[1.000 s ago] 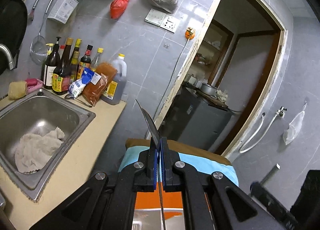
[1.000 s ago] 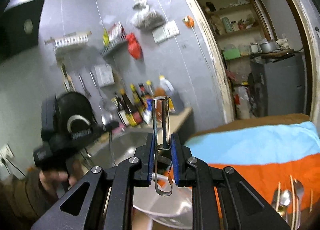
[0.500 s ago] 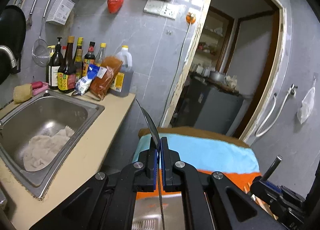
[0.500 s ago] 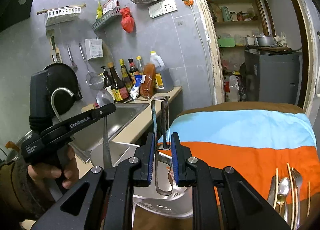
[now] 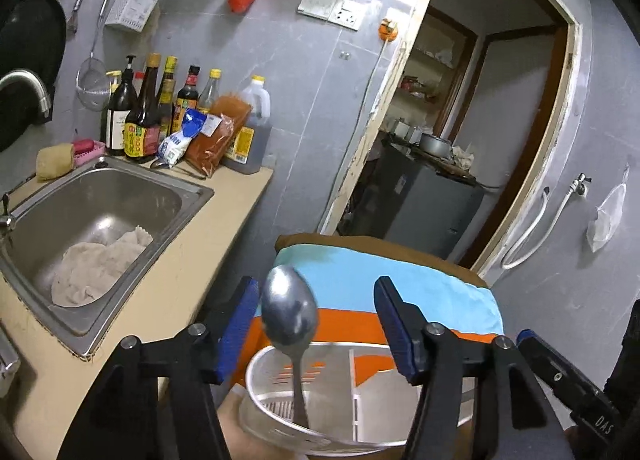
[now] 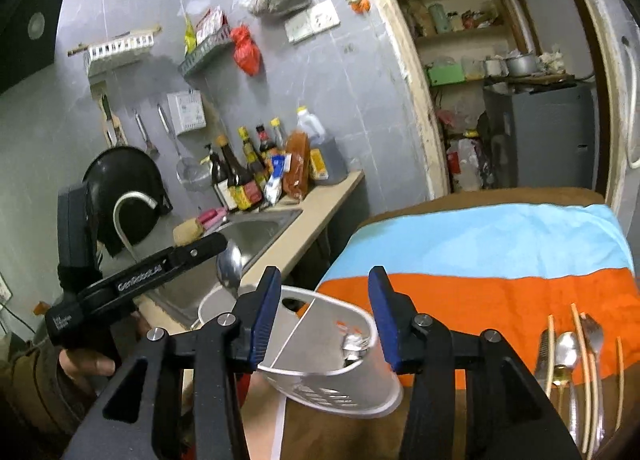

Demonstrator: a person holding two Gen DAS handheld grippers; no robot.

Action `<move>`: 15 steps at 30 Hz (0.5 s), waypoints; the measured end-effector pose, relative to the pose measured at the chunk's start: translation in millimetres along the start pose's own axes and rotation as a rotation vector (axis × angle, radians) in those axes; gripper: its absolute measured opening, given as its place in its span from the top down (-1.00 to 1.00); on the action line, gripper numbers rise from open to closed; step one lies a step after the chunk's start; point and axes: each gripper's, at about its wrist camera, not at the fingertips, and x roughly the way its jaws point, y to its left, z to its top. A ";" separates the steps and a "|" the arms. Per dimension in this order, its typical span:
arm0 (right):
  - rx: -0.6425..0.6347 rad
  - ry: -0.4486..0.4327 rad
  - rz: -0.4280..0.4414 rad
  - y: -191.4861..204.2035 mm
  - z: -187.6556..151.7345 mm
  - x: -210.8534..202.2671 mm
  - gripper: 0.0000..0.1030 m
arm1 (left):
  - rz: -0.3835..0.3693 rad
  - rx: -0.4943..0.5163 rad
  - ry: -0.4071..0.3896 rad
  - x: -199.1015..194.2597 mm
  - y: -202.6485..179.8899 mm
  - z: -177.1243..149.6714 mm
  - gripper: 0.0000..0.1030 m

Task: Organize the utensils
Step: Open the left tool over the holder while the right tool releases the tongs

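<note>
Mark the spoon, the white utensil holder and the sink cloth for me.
spoon (image 5: pixel 289 306): left wrist view, on its bowl.
white utensil holder (image 6: pixel 352 394): right wrist view, on its slotted outer wall.
sink cloth (image 5: pixel 96 270): left wrist view, on its crumpled middle.

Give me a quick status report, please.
Left gripper opening, spoon dropping into white caddy. Right gripper opening, nothing gripped. More cutlery waiting on cloth. No obstruction.

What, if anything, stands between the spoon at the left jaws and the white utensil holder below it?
Nothing visible: the spoon already stands handle-down inside the white utensil holder, between the opening jaws of the left gripper.
</note>
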 end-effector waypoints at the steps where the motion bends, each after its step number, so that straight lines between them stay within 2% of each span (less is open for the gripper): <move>1: -0.002 -0.014 -0.017 -1.6 1.0 -6.9 0.06 | 0.001 0.010 -0.005 -2.2 -4.1 0.3 -0.28; 2: -0.004 -0.028 -0.036 -3.8 2.2 -13.4 -0.06 | 0.005 0.023 -0.016 -5.6 -9.7 1.2 -0.43; 3: -0.003 -0.044 -0.056 -6.6 3.2 -20.5 -0.10 | 0.010 0.035 -0.036 -10.5 -15.8 0.9 -0.57; 6: 0.001 -0.078 -0.126 -18.2 6.0 -42.9 -0.22 | 0.013 0.075 -0.084 -21.5 -35.5 -1.3 -0.78; 8: 0.000 -0.096 -0.174 -26.7 8.1 -58.8 -0.43 | 0.007 0.098 -0.098 -25.0 -47.7 -4.1 -0.85; 12: -0.014 -0.138 -0.272 -40.4 11.4 -90.9 -0.62 | -0.025 0.152 -0.113 -29.5 -84.5 -14.8 -0.95; 15: -0.024 -0.164 -0.333 -52.3 13.8 -114.6 -0.95 | -0.067 0.181 -0.126 -31.5 -110.5 -25.4 -0.95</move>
